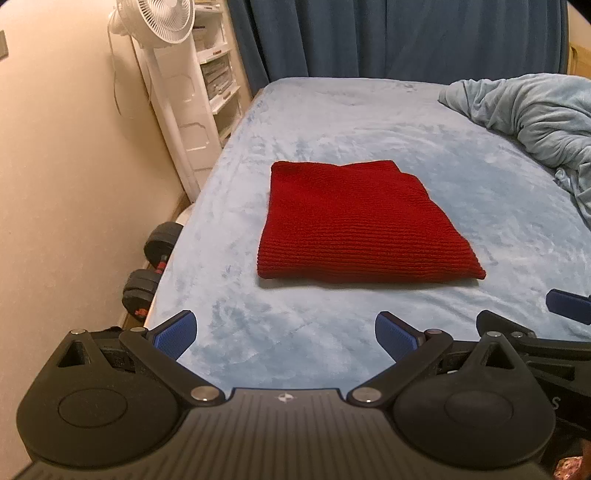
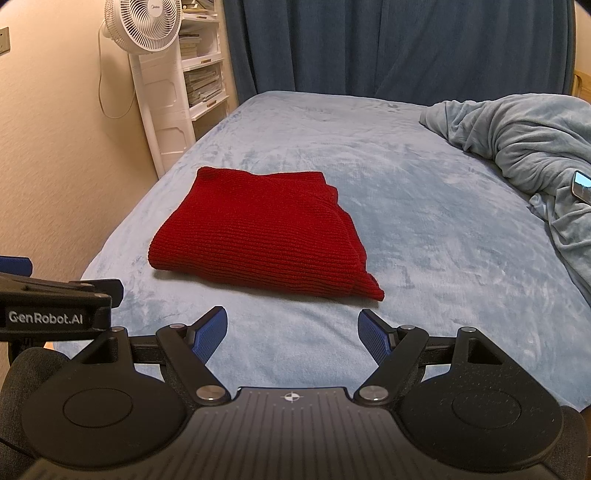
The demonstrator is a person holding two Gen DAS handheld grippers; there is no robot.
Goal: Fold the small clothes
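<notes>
A red knitted garment point(image 1: 358, 221) lies folded into a flat rectangle on the light blue bed point(image 1: 332, 122); it also shows in the right wrist view point(image 2: 258, 232). My left gripper point(image 1: 286, 332) is open and empty, held back from the garment's near edge. My right gripper point(image 2: 291, 332) is open and empty, also short of the garment, near its right corner. The right gripper shows at the right edge of the left wrist view point(image 1: 565, 306), and the left gripper shows at the left edge of the right wrist view point(image 2: 55, 299).
A crumpled blue blanket point(image 2: 517, 144) lies at the bed's right side with a phone point(image 2: 581, 186) on it. A white fan point(image 2: 144, 26) and shelves point(image 2: 201, 74) stand by the left wall. Dumbbells point(image 1: 151, 269) lie on the floor beside the bed.
</notes>
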